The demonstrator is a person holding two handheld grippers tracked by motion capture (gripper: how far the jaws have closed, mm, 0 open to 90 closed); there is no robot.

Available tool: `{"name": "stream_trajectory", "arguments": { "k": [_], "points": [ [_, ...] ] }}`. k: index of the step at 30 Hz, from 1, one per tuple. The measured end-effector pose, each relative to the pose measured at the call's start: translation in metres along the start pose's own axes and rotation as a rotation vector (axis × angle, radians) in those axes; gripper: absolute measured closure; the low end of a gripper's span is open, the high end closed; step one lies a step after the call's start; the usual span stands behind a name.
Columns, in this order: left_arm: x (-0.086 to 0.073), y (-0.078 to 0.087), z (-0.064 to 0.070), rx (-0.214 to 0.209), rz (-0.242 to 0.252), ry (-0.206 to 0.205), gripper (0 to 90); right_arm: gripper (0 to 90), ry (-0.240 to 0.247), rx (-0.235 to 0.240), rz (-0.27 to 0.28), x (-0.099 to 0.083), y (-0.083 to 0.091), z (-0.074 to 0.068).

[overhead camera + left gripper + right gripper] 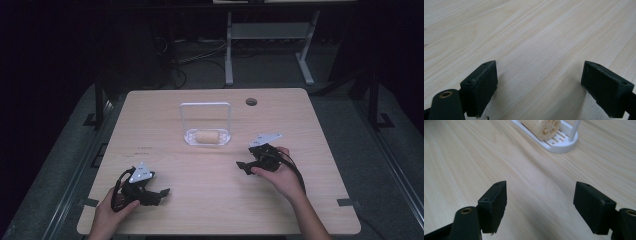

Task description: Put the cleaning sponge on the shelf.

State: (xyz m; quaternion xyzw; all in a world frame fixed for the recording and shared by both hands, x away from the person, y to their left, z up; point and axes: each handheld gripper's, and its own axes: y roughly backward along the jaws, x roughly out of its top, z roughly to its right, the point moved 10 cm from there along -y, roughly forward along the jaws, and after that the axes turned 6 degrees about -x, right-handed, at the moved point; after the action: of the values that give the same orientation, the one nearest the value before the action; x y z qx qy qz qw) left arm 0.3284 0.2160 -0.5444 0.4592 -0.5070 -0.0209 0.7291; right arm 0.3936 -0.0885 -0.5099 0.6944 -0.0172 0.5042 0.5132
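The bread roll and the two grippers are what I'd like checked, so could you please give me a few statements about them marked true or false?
1. The bread roll lies in the white rack. True.
2. The right gripper is shut on the bread roll. False: its jaws stand open and empty above the table, with the roll ahead of them.
3. The left gripper is open. True.
4. The white rack stands at the near edge of the table, between the hands. False: it stands toward the far side, beyond both grippers.
5. Both grippers are held by hands. True.
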Motion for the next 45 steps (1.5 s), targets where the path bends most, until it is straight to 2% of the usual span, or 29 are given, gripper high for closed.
{"name": "stream_trajectory", "arguments": {
  "k": [11, 27, 31, 39, 45],
  "points": [
    [0.0, 0.0, 0.0, 0.0, 0.0, -0.001, 13.1, 25.2, -0.036, -0.025, 0.005, -0.027, 0.021, 0.006],
    [0.0, 0.0, 0.0, 0.0, 0.0, -0.001, 13.1, 23.7, -0.06, -0.062, -0.001, -0.064, 0.045, 0.008],
    [0.0, 0.0, 0.0, 0.0, 0.0, -0.001, 13.1, 23.7, -0.085, -0.065, 0.001, -0.075, 0.051, 0.008],
    [0.0, 0.0, 0.0, 0.0, 0.0, -0.001, 13.2, 20.7, -0.114, -0.081, -0.005, -0.091, 0.058, 0.009],
    [0.0, 0.0, 0.0, 0.0, 0.0, -0.001, 13.1, 17.4, -0.117, -0.099, -0.016, -0.101, 0.058, 0.01]
  ]
}}
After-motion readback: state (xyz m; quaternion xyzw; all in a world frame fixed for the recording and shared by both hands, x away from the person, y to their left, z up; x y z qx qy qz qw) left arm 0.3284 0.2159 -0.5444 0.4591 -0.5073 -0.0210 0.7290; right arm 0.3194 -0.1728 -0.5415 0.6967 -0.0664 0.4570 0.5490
